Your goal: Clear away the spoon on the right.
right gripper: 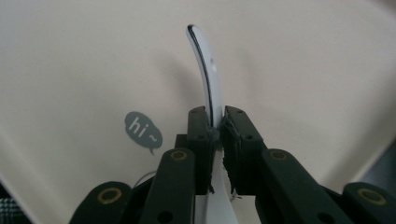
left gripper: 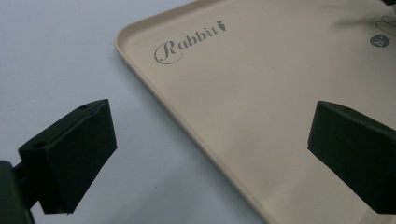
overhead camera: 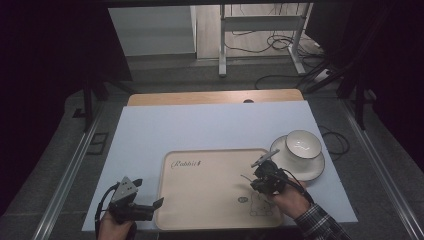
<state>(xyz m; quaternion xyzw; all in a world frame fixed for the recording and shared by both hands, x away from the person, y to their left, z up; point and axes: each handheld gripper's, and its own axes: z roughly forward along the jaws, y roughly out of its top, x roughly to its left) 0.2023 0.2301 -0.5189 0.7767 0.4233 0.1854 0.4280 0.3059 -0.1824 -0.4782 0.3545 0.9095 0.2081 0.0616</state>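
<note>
Since the right tongs (right gripper: 215, 122) are already clamped on the spoon (right gripper: 205, 70) low over the tray (overhead camera: 200, 200) near its "hi" bubble, I'd lay it down flat before letting go, left tongs (left gripper: 210, 154) gaping empty at the tray's near-left rim.

A dim room: grey floor (overhead camera: 165, 75) strewn with cables (overhead camera: 272, 45), metal frame legs (overhead camera: 223, 40) behind.

A slim, curved metal spoon (right gripper: 205, 70), shiny with a dark edge line, is pinched edge-on at what seems its handle. It hangs over the right part of the beige tray (overhead camera: 200, 200), near the printed "hi~" bubble.
</note>
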